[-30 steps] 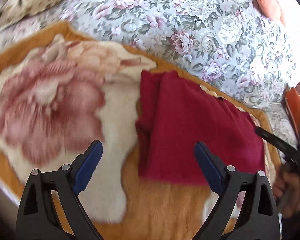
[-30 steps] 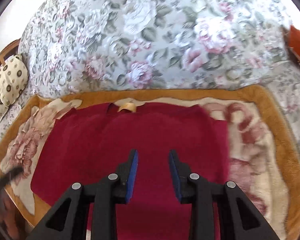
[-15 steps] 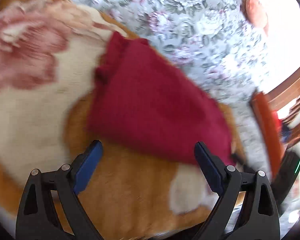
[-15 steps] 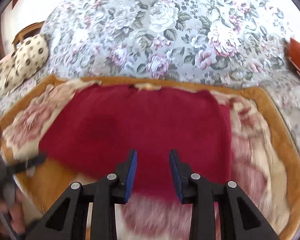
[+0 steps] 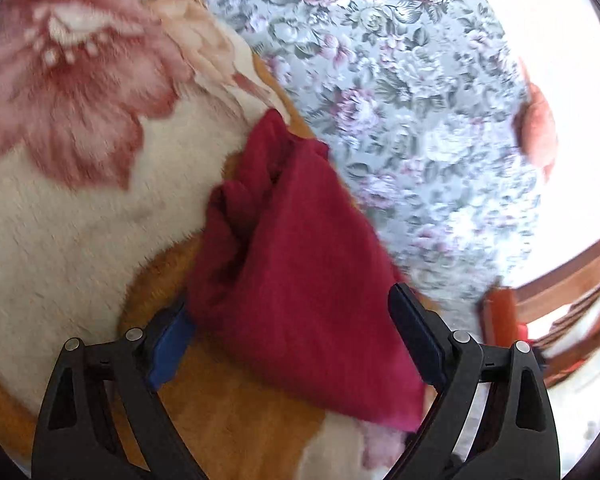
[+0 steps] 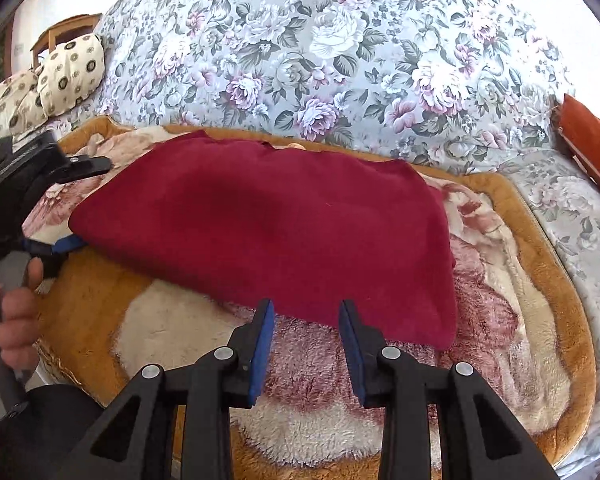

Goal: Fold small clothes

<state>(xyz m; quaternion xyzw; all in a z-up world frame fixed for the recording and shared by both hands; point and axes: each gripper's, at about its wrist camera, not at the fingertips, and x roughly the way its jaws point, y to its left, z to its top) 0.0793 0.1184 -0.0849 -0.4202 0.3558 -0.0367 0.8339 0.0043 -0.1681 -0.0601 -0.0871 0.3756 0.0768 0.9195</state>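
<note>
Right gripper (image 6: pixel 306 344) is held narrow and empty, just short of the near hem of the red garment (image 6: pixel 284 232). Left gripper (image 5: pixel 292 332) is closing wide around the garment's left corner; cloth is between the jaws, not yet pinched. Step judged: grasping the edge for a fold. Next, both corners must be pinched and lifted together. Garment is spread on the fleece blanket (image 6: pixel 500 320), floral sofa (image 6: pixel 340 60) beyond. No containers are seen.
</note>
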